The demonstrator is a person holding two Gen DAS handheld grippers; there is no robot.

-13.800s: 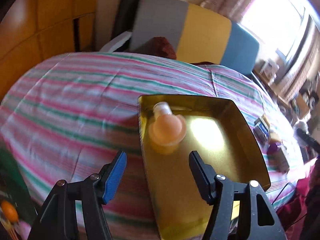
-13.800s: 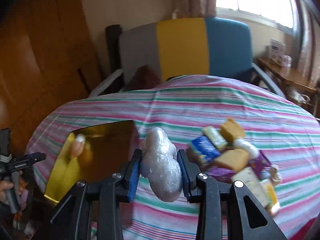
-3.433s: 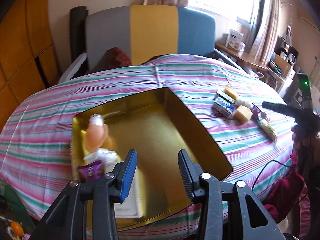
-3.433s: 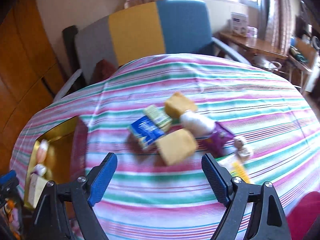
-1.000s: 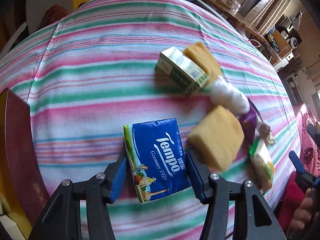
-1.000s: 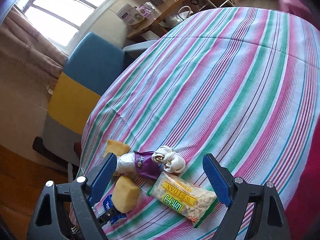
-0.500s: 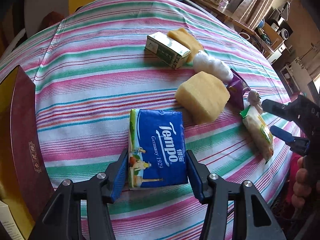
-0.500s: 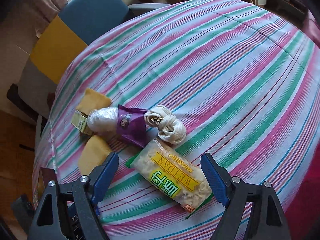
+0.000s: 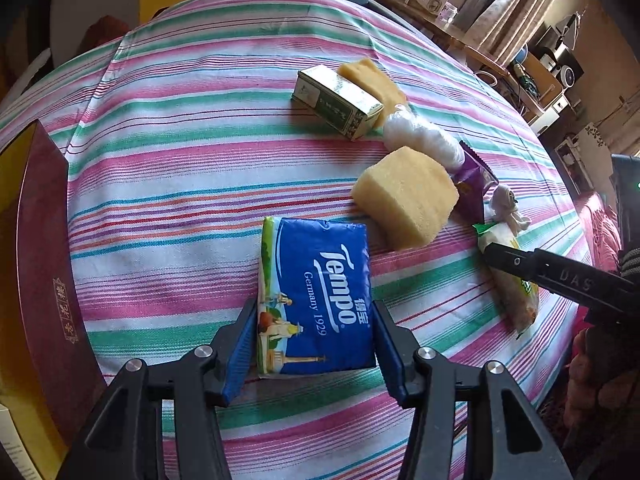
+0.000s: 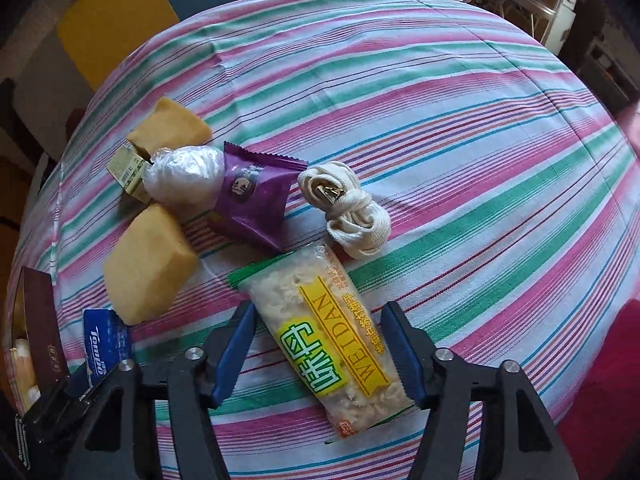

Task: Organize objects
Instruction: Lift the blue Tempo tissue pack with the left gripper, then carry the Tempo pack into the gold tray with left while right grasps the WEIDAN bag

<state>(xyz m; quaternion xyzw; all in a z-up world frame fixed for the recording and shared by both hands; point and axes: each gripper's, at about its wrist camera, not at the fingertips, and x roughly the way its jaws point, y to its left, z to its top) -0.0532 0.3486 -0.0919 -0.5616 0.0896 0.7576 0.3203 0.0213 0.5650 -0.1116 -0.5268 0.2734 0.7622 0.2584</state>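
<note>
- The tissue pack (image 9: 316, 296) is held between the jaws of the left gripper (image 9: 314, 344), both pads pressed on its sides; whether it is lifted off the desk (image 9: 180, 152) cannot be told.
- The right gripper (image 10: 320, 344) is spread wide, its jaws either side of the snack bag (image 10: 332, 336) without touching it.
- A soft pack may be squeezed out of the left jaws if it is swung fast toward the tin (image 9: 44, 264) to their left.
- The sponge (image 10: 148, 260), just beyond the right jaws' left pad, may be nudged on closing; the slanted bag may be caught unevenly.
- "Tempo, Germany 1929" is read on the pack, "WEIDAN" on the bag.
</note>
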